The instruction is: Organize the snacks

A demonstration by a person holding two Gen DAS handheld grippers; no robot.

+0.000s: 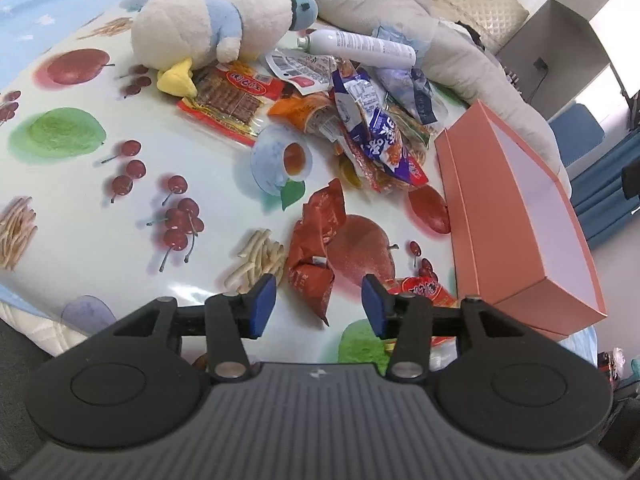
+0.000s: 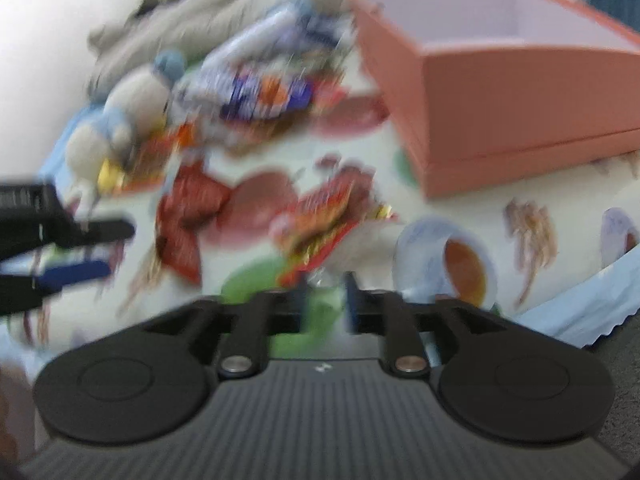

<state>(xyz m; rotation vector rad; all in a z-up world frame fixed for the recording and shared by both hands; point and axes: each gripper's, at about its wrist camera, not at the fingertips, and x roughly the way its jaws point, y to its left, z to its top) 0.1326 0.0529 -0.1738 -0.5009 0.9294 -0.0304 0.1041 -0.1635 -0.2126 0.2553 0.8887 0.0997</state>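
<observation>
Holding your left gripper [image 1: 319,301] low over the fruit-print cloth [image 1: 80,208], you have its blue-padded fingers [image 1: 264,298] spread wide apart with nothing between them; the crumpled red snack pouch [image 1: 316,248] lies just ahead in the gap, not touched.

Left to right in the left wrist view: a fuzzy cream-and-blue plush duck [image 1: 208,24] with a yellow foot; touching it, a flat clear-window pack of brown wafers [image 1: 230,100]; a glossy heap of foil snack bags [image 1: 372,128], purple, orange and white; a smooth white spray can [image 1: 360,46] lying on its side behind the heap; a rigid salmon-pink cardboard box [image 1: 480,216], open, pale inside, seated in its lid.

Right wrist view is motion-blurred. Your right gripper [image 2: 326,300] has its fingers close together with a narrow gap; a red-and-yellow snack packet [image 2: 320,220] lies just ahead, its clear crimped end reaching between the tips. You cannot tell whether the pads are clamped on it. The pink box stands beyond it to the right.
</observation>
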